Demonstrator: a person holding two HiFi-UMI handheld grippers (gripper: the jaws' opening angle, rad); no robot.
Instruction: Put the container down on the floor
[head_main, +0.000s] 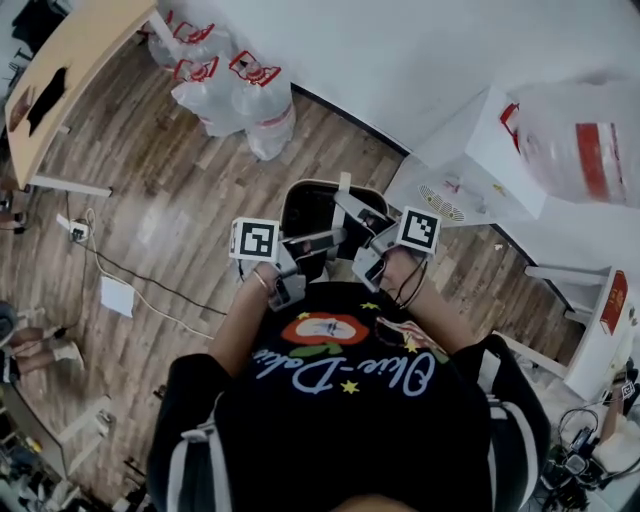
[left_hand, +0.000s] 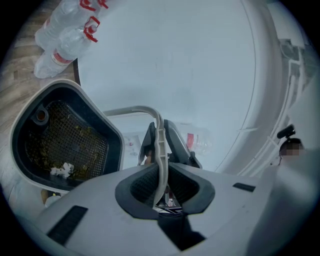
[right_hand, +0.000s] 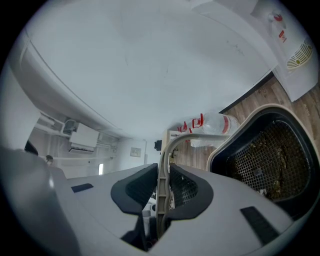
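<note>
At the left edge of the head view a light wooden worktop (head_main: 70, 60) stands over the brown plank floor (head_main: 170, 200). A white sheet of paper (head_main: 117, 296) lies on the boards, and shrink-wrapped packs of clear water bottles with red caps (head_main: 235, 95) lean against the wall.

Nearer the middle, the left hand-held gripper (head_main: 318, 241) reaches across the front of the person's chest. Its own view shows the left hand-held gripper (left_hand: 160, 142) with both ribbed pads pressed narrowly onto the thin beige bail handle (left_hand: 135, 109).

Between the two tools hangs the dark plastic container with a pale rim and a mesh insert (head_main: 287, 210). A few scraps lie on the mesh. It is carried at chest level, just ahead of the torso, and looks well clear of the boards.

To its right, the right hand-held gripper (head_main: 362, 215) comes in from the other side. Its view shows the right hand-held gripper (right_hand: 162, 172) pinched on the same handle (right_hand: 185, 137), with the container's rim (right_hand: 240, 125) just beside it.

Farther right stands a white cabinet (head_main: 470, 160).

By my reading the pickup is done and the carry is under way. Nothing of the lowering shows yet. What is left is to lower the container onto bare floor, settle its base flat, then loosen both grips.
</note>
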